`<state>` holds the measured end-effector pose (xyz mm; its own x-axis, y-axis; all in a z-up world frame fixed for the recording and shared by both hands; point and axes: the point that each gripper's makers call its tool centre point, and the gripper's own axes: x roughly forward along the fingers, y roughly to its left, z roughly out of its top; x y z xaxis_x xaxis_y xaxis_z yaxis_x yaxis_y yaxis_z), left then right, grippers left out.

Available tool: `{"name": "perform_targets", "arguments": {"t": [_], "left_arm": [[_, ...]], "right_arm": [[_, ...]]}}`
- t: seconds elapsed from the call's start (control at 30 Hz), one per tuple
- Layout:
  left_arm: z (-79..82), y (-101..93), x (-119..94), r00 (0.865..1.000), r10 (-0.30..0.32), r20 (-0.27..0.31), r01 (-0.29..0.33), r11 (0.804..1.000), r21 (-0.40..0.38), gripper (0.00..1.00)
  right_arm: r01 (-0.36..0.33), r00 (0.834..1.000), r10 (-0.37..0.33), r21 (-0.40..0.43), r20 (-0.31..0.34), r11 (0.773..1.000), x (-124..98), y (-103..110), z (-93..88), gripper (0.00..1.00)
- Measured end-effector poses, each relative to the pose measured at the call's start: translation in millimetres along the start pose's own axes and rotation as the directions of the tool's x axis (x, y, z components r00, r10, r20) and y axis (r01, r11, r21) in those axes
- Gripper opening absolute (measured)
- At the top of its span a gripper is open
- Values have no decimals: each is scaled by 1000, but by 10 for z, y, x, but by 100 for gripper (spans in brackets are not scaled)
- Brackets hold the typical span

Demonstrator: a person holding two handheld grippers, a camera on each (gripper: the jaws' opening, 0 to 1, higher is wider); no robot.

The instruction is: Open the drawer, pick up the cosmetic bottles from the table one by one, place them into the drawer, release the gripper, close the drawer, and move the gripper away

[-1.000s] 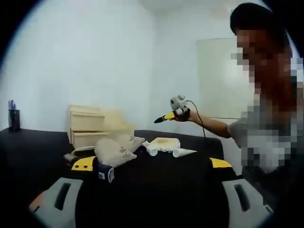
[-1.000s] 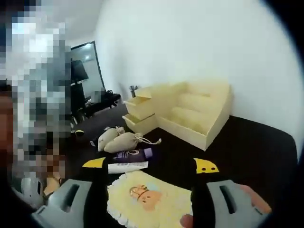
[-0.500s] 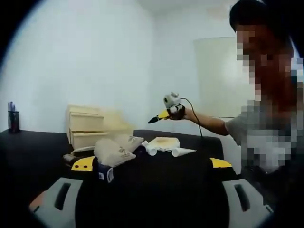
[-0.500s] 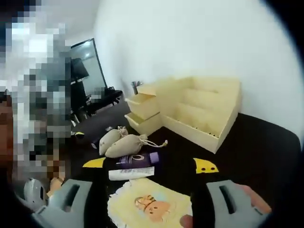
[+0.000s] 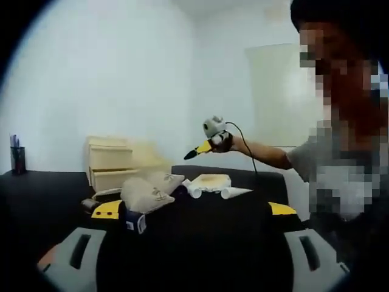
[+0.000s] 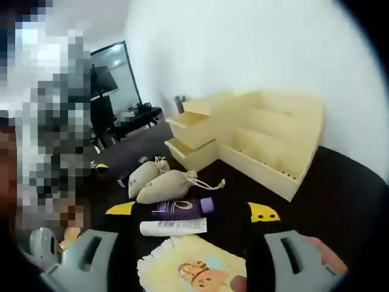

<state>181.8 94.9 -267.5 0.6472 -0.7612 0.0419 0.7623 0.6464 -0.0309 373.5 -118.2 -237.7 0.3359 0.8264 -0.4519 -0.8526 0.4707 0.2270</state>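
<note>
Step in hand, as judged: opening the drawer, nothing stored yet.

Right gripper (image 6: 191,210): jaws wide apart, nothing between them. In the left gripper view, held in the air at centre frame, above the table (image 5: 200,237) and right of the drawer unit (image 5: 109,161). Left gripper (image 5: 194,209): jaws also wide apart and empty, low over the black table.

Task's things, in the right gripper view: purple bottle (image 6: 182,207) lying on its side at lower centre, white tube (image 6: 173,227) just below it, both close before the jaws. Two more white tubes (image 5: 234,193) at centre of the left gripper view, beside a yellow cloth (image 5: 211,182). Cloth pouches (image 6: 159,182) between the bottles and the drawer unit at right of centre.

To do it well:
- Aim at the front of one drawer (image 6: 196,125); both fronts seem to stand out a little from the unit, but cannot tell how far open.
- Pass over the pouches and their cords, not through them.
- Take the drawer front at its middle and pull straight out along the drawer's own line, so as not to drag the light unit or jam the drawer.
- Pull far enough for a bottle lying flat.
- Keep the left gripper low and aside.
</note>
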Motion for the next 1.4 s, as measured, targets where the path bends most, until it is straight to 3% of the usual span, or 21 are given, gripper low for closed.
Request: {"name": "perform_targets", "arguments": {"t": [0.47, 1.4], "left_arm": [[-19, -10, 2, 1000, -1, -12, 1, 1000, 16, 94], [16, -21, -7, 1000, -9, 7, 9, 1000, 25, 94]], "right_arm": [[-40, 996, 42, 36, -76, 999, 301, 159, -10, 64], [-72, 985, 76, 33, -157, 997, 802, 362, -65, 64]]}}
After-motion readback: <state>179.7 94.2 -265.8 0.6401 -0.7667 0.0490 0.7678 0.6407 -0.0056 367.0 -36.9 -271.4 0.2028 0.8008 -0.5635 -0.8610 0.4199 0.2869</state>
